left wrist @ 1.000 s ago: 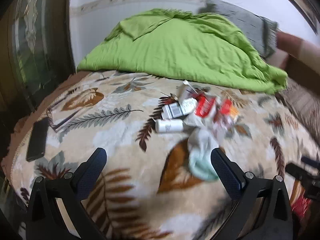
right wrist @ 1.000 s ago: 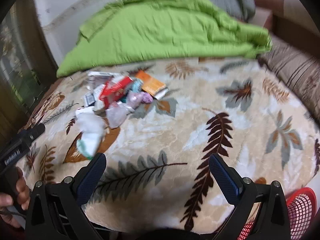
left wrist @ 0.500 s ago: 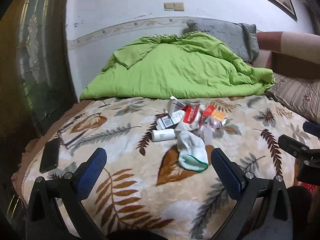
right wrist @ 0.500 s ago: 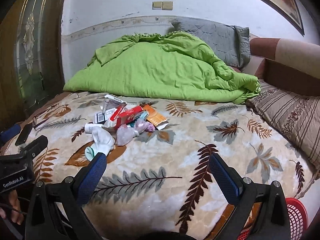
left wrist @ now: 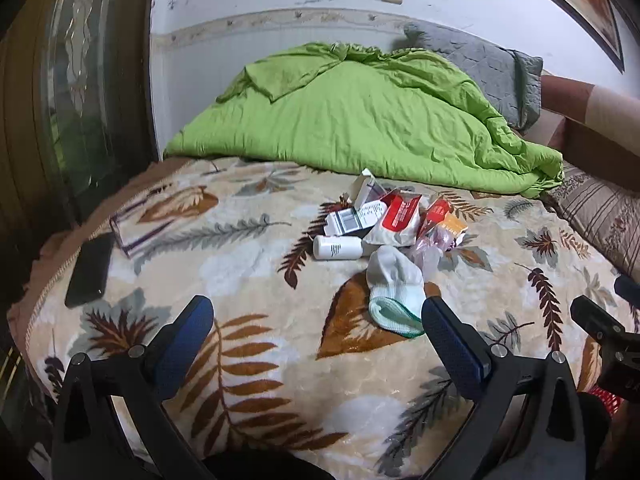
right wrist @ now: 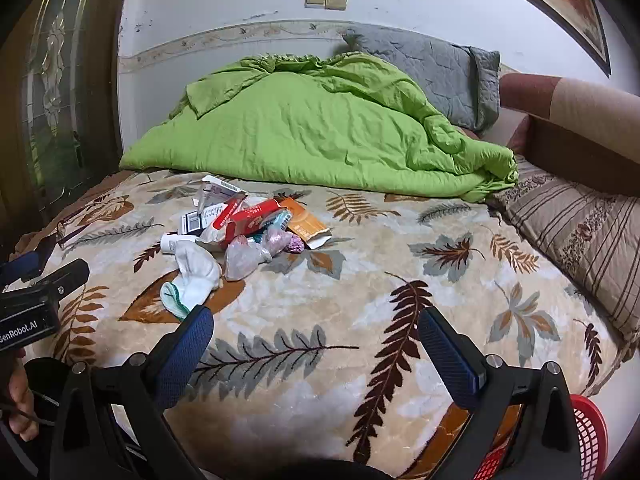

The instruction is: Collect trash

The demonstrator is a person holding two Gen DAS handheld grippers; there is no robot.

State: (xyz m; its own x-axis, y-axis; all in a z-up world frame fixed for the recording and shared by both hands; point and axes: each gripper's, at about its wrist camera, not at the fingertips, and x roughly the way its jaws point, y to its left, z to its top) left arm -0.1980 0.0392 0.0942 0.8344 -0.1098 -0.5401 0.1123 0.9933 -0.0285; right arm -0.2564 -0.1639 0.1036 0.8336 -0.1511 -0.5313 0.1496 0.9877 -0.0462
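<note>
Both grippers hover low over the near edge of the bed: left gripper (left wrist: 318, 322) spread wide and empty, right gripper (right wrist: 316, 330) likewise wide, nothing between the jaws. Red basket (right wrist: 588, 432) sits below the bed's near right corner. Nearest item, a white sock (left wrist: 394, 280), soft and limp; pinch a bunched fold. Behind it the trash pile (right wrist: 256, 224) mid-bed: crinkly wrappers, a small white bottle (left wrist: 338, 247), flattened cartons. All probably light; the bottle may roll, so grip across its body. Green duvet (right wrist: 320, 128) farthest back.
</note>
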